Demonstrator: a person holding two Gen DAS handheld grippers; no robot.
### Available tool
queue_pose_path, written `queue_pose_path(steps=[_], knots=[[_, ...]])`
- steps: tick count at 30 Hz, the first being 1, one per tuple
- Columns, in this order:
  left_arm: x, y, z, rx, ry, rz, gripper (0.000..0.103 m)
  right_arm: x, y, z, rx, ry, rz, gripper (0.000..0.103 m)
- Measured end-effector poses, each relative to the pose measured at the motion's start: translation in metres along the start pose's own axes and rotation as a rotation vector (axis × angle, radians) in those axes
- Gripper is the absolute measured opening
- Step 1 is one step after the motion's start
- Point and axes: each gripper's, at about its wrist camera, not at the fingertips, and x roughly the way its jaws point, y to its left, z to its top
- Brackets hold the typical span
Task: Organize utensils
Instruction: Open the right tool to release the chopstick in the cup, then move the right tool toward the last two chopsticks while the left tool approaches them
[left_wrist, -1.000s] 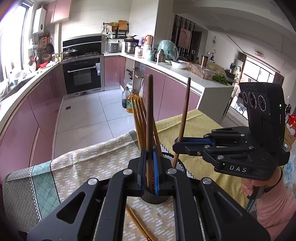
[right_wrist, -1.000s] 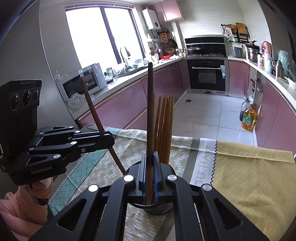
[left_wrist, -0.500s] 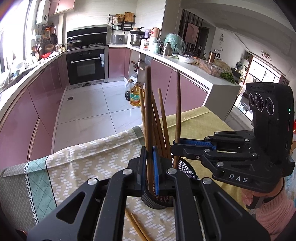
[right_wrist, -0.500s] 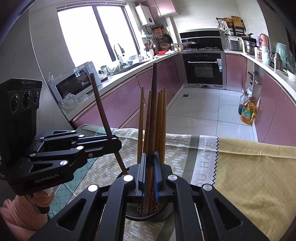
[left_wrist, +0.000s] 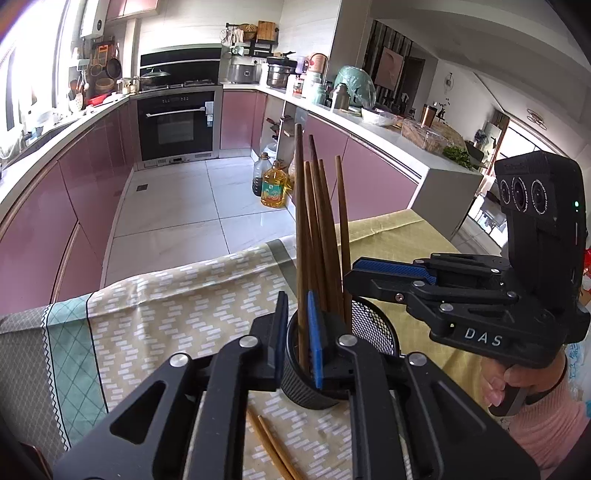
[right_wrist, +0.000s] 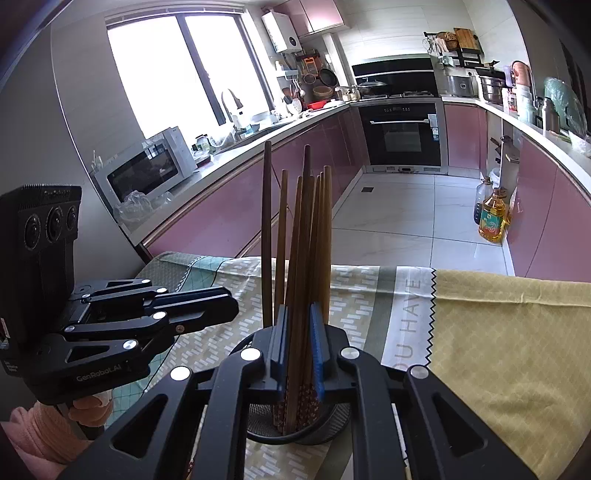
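Both tongs have just been opening, each with a chopstick between its blue pads. In the left wrist view the left tongs (left_wrist: 297, 332) stand slightly spread over the mesh cup (left_wrist: 373, 328), and a dark chopstick (left_wrist: 300, 236) rises through the gap, near the right pad with daylight on its left; the pads do not seem to press it, though the close angle makes that hard to judge. The right tongs (right_wrist: 299, 350) are likewise a little apart, with a bundle of chopsticks (right_wrist: 306, 258) standing in the gap and down into the cup (right_wrist: 258, 424); whether a pad touches any stick I cannot tell. All the upright sticks sit in the cup, which rests on the patterned cloth (left_wrist: 177, 314) covering the surface. The left view alone shows two loose chopsticks (left_wrist: 273, 446) lying flat on the cloth just in front of the cup, and the right tongs from the side (left_wrist: 356, 275), level beside the sticks, held by a hand (left_wrist: 517, 384) in a pink sleeve. The right view alone shows the left tongs from the side (right_wrist: 232, 306), their tip near the tall dark stick (right_wrist: 266, 229), plus the yellow cloth (right_wrist: 509, 332) to the right and a microwave (right_wrist: 147, 170) on the counter.
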Motion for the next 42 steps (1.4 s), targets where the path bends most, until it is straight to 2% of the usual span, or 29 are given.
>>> queue_pose_path(steps=[3,5,7,9,11,14,21,30,35,42], knots=[[-0.011,0.002,-0.008,-0.004,-0.031,0.013,0.02,-0.005,0.002,-0.004,-0.004,-0.01,0.01,0.018],[-0.02,0.002,-0.013,-0.007,-0.056,0.02,0.029,-0.011,0.005,-0.007,-0.009,-0.022,0.023,0.024],[-0.031,0.004,-0.019,-0.008,-0.08,0.029,0.034,-0.017,0.009,-0.009,-0.019,-0.033,0.031,0.029],[-0.042,0.006,-0.026,-0.008,-0.102,0.046,0.038,-0.025,0.012,-0.011,-0.026,-0.047,0.046,0.03],[-0.052,0.007,-0.033,-0.005,-0.121,0.051,0.049,-0.037,0.019,-0.014,-0.042,-0.068,0.063,0.036],[-0.062,0.01,-0.049,0.0,-0.134,0.084,0.057,-0.052,0.032,-0.023,-0.08,-0.093,0.089,0.041],[-0.06,0.024,-0.09,-0.021,-0.067,0.121,0.058,-0.056,0.06,-0.05,-0.16,-0.051,0.127,0.049],[-0.037,0.037,-0.137,-0.059,0.049,0.152,0.058,0.0,0.07,-0.101,-0.12,0.14,0.143,0.049],[-0.028,0.041,-0.151,-0.066,0.084,0.174,0.058,0.021,0.076,-0.12,-0.112,0.207,0.138,0.049],[-0.023,0.043,-0.161,-0.081,0.108,0.176,0.058,0.034,0.087,-0.137,-0.134,0.254,0.098,0.049]])
